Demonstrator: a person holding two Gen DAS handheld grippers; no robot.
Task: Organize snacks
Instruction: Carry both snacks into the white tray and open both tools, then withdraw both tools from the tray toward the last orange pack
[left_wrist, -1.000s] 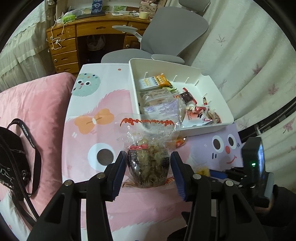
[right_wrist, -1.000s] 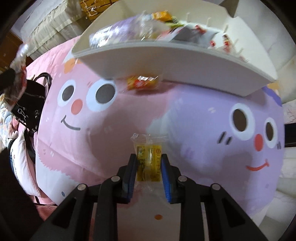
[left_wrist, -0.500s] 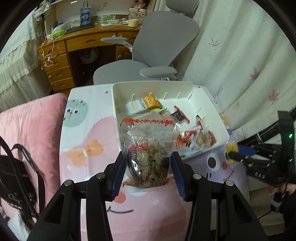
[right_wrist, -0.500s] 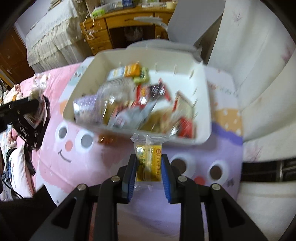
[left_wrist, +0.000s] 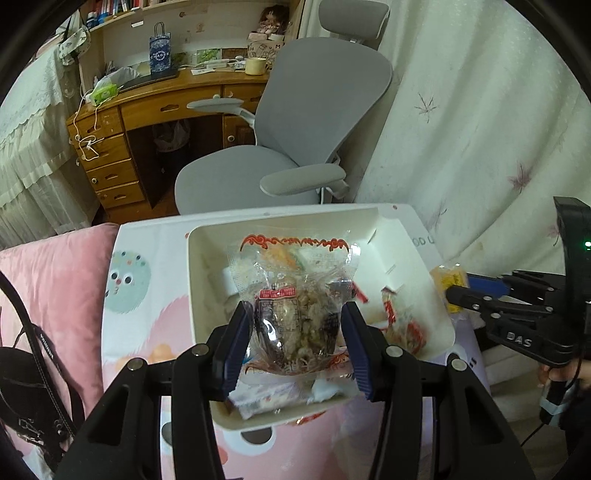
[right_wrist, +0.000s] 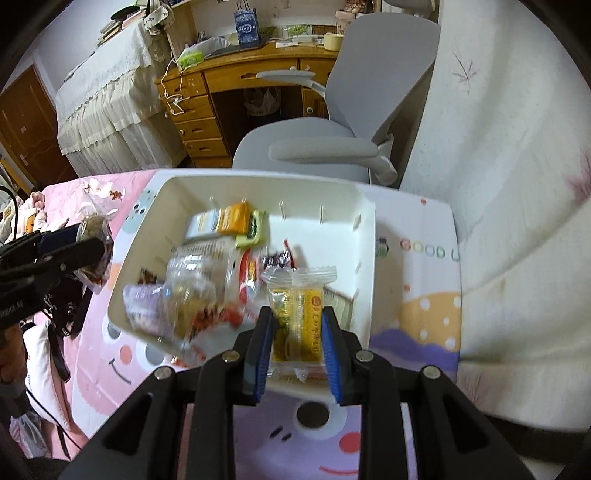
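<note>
A cartoon-printed cloth in pink, white and lilac (right_wrist: 413, 280) is covering the surface, and a white plastic bin (right_wrist: 365, 236) is sitting on it, holding a loose heap of wrapped snacks (right_wrist: 207, 266). Behind the surface a grey office chair (left_wrist: 295, 122) is standing in front of a wooden desk (left_wrist: 147, 110) cluttered with a blue paper bag (left_wrist: 160, 50), a mug and papers; a pale curtain with leaf prints (left_wrist: 461, 129) is hanging to the right, and a pink cushion with a black strapped bag (left_wrist: 26, 373) on it is lying to the left. The left gripper (left_wrist: 293, 345) is grasping a clear bag of brown snack (left_wrist: 295, 317), its blue-padded jaws pressing in on the lower part of the bag from either side while the printed top edge is standing up above them, and the bag is hanging over the near half of the bin. The right gripper (right_wrist: 297, 345) is clenching a small yellow snack packet (right_wrist: 297, 325), jaws squeezed tight on the packet's two sides with its crimped clear top sticking up past them, and the packet is hanging over the bin's near right corner. In the left wrist view the right gripper is showing at the right edge with the yellow packet at its tip, just beside the bin's right wall.
</note>
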